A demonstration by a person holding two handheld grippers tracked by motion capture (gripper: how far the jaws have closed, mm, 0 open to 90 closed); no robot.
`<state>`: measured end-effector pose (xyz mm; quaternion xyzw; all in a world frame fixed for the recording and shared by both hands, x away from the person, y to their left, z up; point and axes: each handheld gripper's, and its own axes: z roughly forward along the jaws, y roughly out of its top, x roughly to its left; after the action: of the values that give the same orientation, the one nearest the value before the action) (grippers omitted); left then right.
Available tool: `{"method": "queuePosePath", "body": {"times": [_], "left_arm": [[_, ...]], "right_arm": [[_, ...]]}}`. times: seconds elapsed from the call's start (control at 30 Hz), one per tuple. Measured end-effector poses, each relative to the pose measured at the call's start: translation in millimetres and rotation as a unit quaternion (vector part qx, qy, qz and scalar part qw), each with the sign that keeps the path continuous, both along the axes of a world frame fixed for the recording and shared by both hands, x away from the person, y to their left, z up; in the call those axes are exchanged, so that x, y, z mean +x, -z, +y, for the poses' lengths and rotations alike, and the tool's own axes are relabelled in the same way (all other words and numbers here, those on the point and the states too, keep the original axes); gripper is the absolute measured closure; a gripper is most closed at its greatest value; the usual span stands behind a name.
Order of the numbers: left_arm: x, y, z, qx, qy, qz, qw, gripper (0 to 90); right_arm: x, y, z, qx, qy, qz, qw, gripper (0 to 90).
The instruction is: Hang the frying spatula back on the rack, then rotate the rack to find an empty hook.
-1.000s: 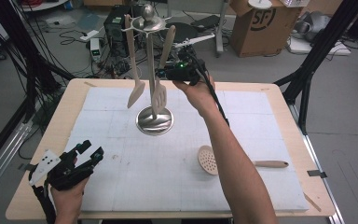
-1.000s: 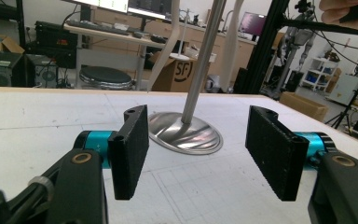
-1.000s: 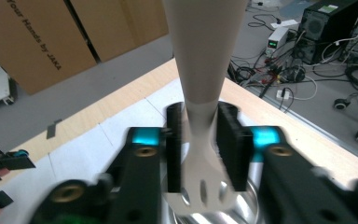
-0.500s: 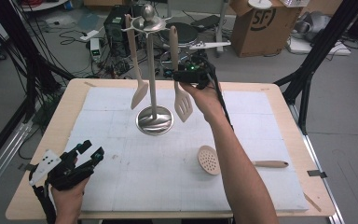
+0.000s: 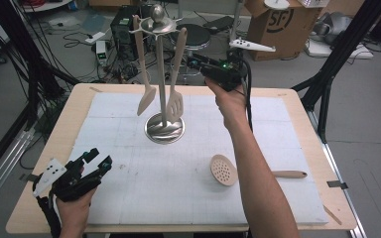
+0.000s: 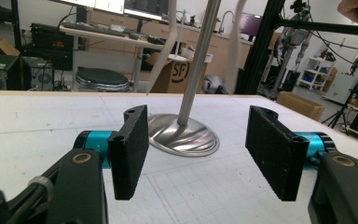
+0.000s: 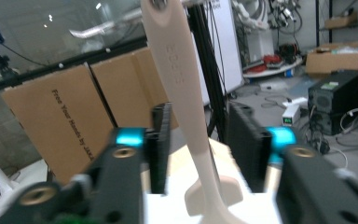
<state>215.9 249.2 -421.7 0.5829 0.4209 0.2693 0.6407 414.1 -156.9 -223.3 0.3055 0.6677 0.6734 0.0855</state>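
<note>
High view: the right gripper is raised level with the upper part of the stand, just to the right of the slotted spatula that hangs from the stand's top ring. A second spatula hangs on the far side of the pole from this gripper. The left gripper rests on the table, well short of the stand's base. A skimmer lies flat on the mat beside the right forearm.

Left gripper view: the left gripper stands wide apart and holds nothing; the stand's base sits ahead of it, between the jaws' line of sight.

Right gripper view: the handle of the slotted spatula runs down between the pads of the right gripper. The jaws have just been closing, yet a gap shows on each side of the handle; no firm contact is evident.

Assessment: the step in hand appears to be gripping the hanging spatula's handle. To do it well, centre the handle between the pads, close until both press flat, and hold it steady so it does not swing. Then lift straight up to clear the hook before drawing away.
</note>
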Motion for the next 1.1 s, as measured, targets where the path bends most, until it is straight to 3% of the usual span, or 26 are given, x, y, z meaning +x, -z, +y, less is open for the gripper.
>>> {"method": "queuePosePath", "body": {"times": [0.07,0.17,0.37,0.57,0.8,1.1], "left_arm": [[1.0,0.0,-0.5,-0.001,0.000,-0.001,1.0000,39.9],[3.4,0.0,-2.5,-0.002,0.002,-0.001,1.0000,39.8],[6.9,-0.5,-7.6,-0.001,0.009,-0.002,1.0000,39.9],[8.1,-1.5,-12.3,0.005,0.017,-0.005,0.9998,39.9],[6.5,-1.7,-13.7,0.010,0.022,-0.006,0.9997,39.8],[2.5,-1.9,-8.0,0.005,0.014,-0.008,0.9999,39.8]], "right_arm": [[0.6,-0.3,-0.1,0.013,-0.007,-0.003,0.9999,79.2],[-0.8,-1.6,0.7,0.020,0.004,-0.012,0.9997,89.5],[-0.7,-6.4,-4.1,0.038,0.038,-0.022,0.9983,90.0],[6.0,-23.6,-3.4,0.057,0.051,-0.023,0.9968,90.0],[11.4,-35.0,9.5,0.062,0.049,-0.028,0.9964,90.0],[10.7,-36.0,17.3,0.069,0.056,-0.038,0.9954,90.0]]}}
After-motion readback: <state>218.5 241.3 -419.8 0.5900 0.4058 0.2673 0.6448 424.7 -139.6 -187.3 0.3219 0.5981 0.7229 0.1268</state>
